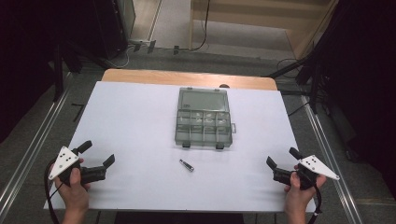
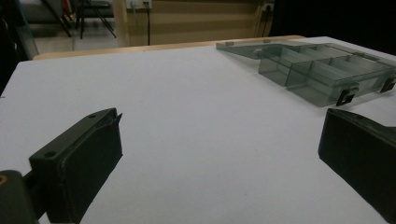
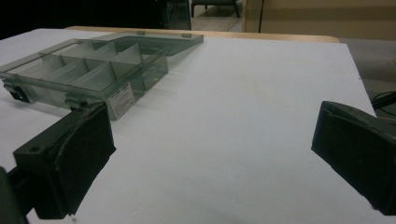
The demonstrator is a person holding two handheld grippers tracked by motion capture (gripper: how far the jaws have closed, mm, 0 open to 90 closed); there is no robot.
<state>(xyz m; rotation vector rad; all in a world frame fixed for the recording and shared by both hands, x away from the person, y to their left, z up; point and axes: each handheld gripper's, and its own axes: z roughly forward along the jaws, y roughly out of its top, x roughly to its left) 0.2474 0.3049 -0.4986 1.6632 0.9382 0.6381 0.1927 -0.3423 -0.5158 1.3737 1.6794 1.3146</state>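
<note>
Left gripper [image 1: 99, 156]: held at the near left edge of the table [image 1: 135, 121]; fingers spread wide, nothing between them. Right gripper [image 1: 281, 162]: held at the near right edge; fingers likewise parted and empty.

Small metal piece [image 1: 187, 165]: laid flat on the white surface, between the two grippers and just in front of the box, untouched. Its long axis is set diagonally, one end toward the far left, the other toward the near right.

Compartment box [image 1: 204, 120]: grey, translucent, at mid-table, lid opened flat toward the far side; small items are seen in some compartments.

Progress: judged not begun; the piece is yet to be grasped and stowed.
</note>
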